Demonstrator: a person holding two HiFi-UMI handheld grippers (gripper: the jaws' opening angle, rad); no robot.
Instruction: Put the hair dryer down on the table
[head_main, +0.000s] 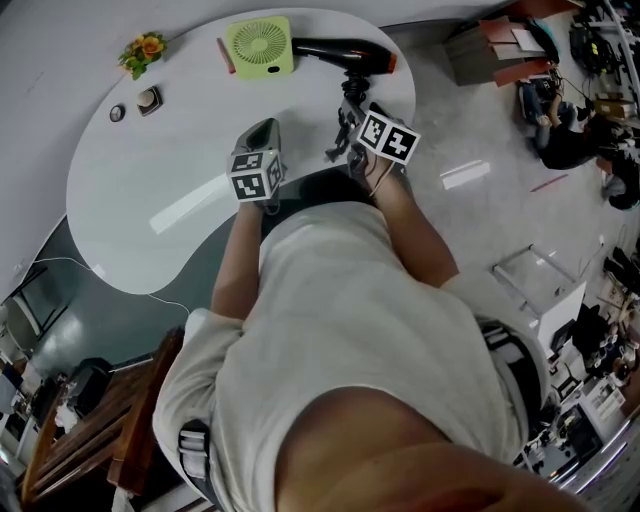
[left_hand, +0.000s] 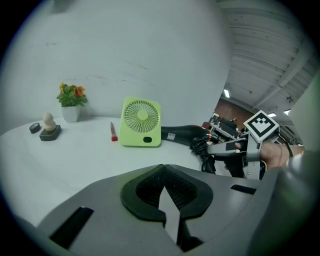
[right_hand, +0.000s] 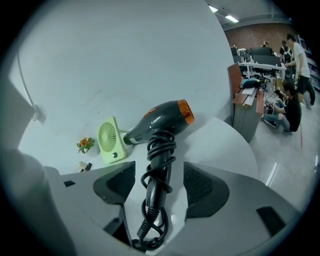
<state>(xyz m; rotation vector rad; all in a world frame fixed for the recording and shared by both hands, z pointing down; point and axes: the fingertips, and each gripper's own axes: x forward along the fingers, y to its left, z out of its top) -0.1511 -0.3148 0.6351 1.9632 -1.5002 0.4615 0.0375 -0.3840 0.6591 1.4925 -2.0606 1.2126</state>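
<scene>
Hair dryer on counter beside green fan; right claw released around its handle; left claw clenched, empty.

The right tongs stand apart around the hair dryer handle, seemingly not touching.

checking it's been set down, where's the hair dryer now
Head view: the hair dryer lies far right on the table, beside the green fan, its handle within the open right gripper.
</scene>
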